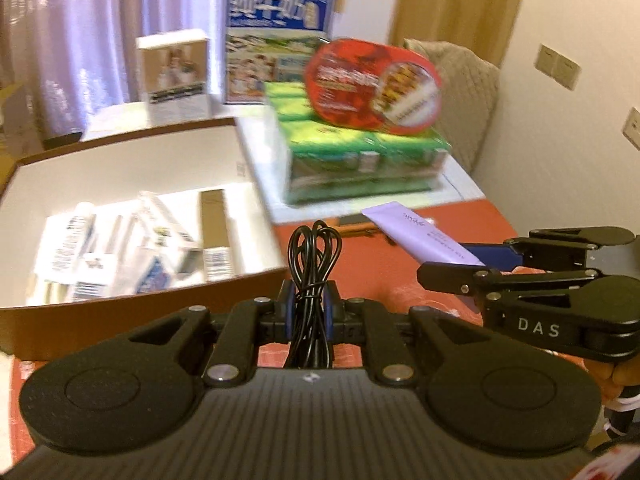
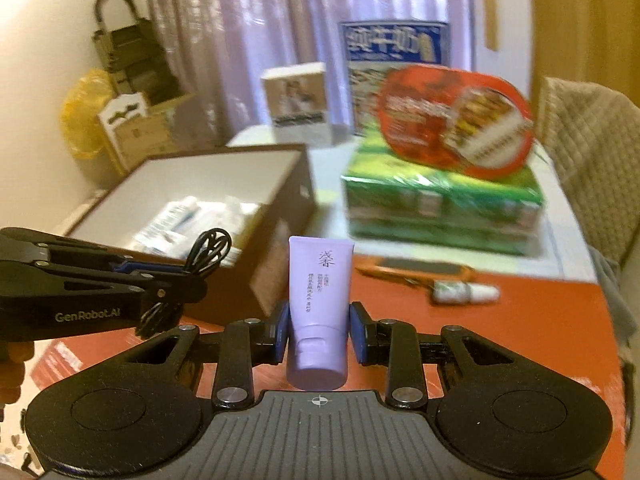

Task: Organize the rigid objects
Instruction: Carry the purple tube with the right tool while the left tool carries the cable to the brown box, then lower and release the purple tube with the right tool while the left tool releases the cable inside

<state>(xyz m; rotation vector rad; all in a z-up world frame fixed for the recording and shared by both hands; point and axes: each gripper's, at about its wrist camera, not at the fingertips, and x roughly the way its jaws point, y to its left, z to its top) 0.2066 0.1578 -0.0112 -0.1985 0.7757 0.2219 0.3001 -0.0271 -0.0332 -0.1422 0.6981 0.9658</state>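
My left gripper (image 1: pixel 310 312) is shut on a coiled black cable (image 1: pixel 314 264) and holds it just right of the open brown box (image 1: pixel 140 296). The box holds several white cartons and tubes (image 1: pixel 120 252). My right gripper (image 2: pixel 320 330) is shut on a lavender tube (image 2: pixel 320 300), cap toward the camera, above the red tabletop. In the left wrist view the right gripper (image 1: pixel 472 264) comes in from the right with the tube (image 1: pixel 420 236). In the right wrist view the left gripper (image 2: pixel 172 280) and cable (image 2: pixel 210 250) are at the left, in front of the box (image 2: pixel 276 248).
A green shrink-wrapped pack (image 1: pixel 360 156) with a red oval tin (image 1: pixel 372 88) on top stands behind. A blue-and-white carton (image 1: pixel 276 44) and a small white box (image 1: pixel 176 76) stand at the back. An orange flat tool (image 2: pixel 416 270) and a small bottle (image 2: pixel 464 292) lie on the red table (image 2: pixel 520 320).
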